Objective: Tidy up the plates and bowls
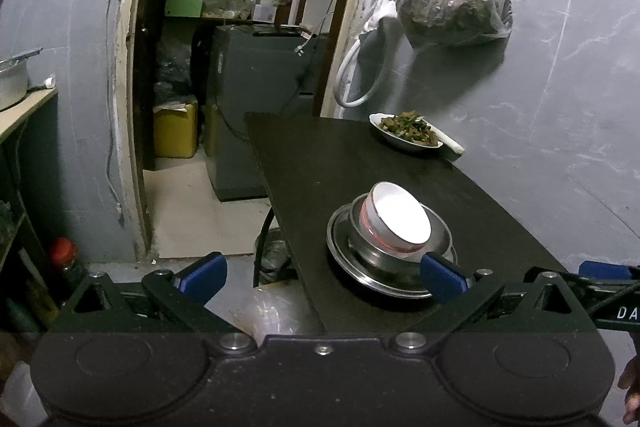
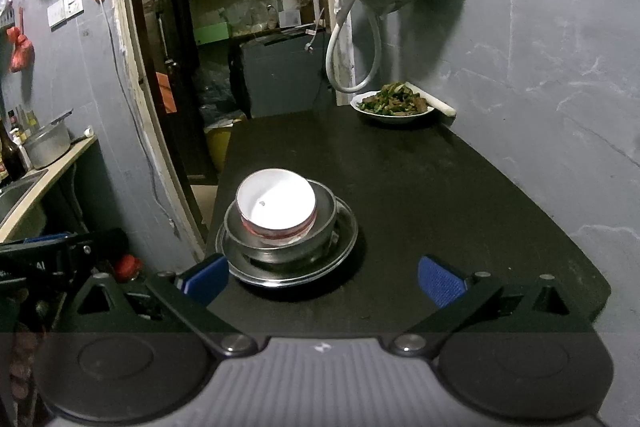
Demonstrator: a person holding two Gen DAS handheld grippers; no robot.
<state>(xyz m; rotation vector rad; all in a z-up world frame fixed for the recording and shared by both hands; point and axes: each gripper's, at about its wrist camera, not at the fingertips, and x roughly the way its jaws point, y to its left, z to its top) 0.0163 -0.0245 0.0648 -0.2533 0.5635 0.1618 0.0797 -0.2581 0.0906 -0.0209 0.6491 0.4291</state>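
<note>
Left gripper (image 1: 323, 281) was spread wide, empty, stack ahead and to its right. White bowl (image 2: 276, 205) sat in a steel bowl (image 2: 324, 217) on a steel plate (image 2: 348, 227). Right gripper (image 2: 323, 281), also spread and empty, had the stack ahead-left. Neither arm looked clearly nearer. Food plate (image 2: 394, 113) lay far ahead-right.

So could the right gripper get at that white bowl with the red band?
Probably yes: the right gripper is open, and the white bowl with the red band sits topmost, nothing between them.
</note>
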